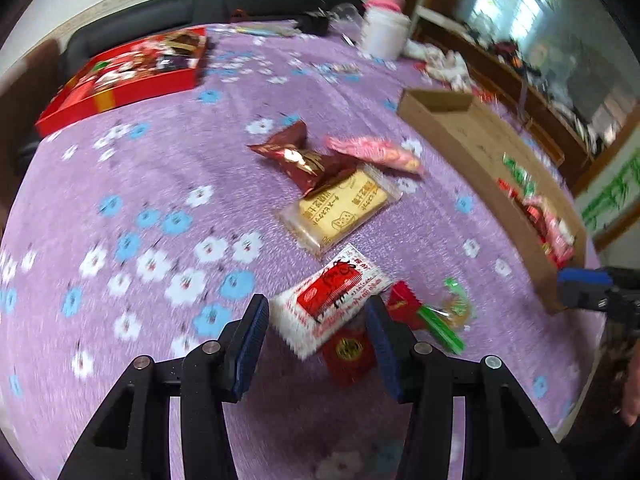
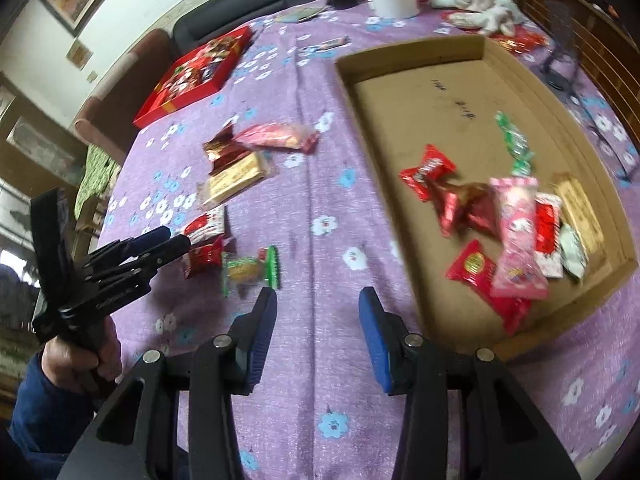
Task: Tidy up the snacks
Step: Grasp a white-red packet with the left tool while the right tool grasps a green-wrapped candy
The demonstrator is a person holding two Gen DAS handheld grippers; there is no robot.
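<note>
left wrist view shows a big table with a purple flower cloth [image 1: 160, 184] over it. next biggest is the brown cardboard tray [image 1: 472, 148] on the right side of the table. some snacks are already lying in it, all piled at its near end. a red gift box [image 1: 132, 76] sits far away on the left, and a white jar [image 1: 384, 32] stands at the back.

more snacks are on the cloth, outside the tray. in the middle there is a yellow cracker pack [image 1: 344, 208], with a dark red foil snack [image 1: 304, 160] lying partly on top of it and a pink snack [image 1: 376, 154] touching that one. closer in is a white and red snack pack [image 1: 332, 300]. just beside it are a small red candy [image 1: 352, 354] and a green wrapped candy [image 1: 448, 316].

the left gripper [image 1: 316, 344] has its two blue pads wide apart, with nothing in them. the white and red snack pack sits right between the tips, but the pads do not touch it. the pack partly covers the small red candy.

the right gripper [image 2: 318, 332] also has its pads apart and holds nothing. it hangs over bare cloth, between the loose snacks and the tray.

i think the step now is picking up the next loose snack, and the white and red pack looks like the one. next, the left gripper needs to go down a little and squeeze the pack without grabbing the candy under it. then it has to carry the pack over the tray wall and let go.
</note>
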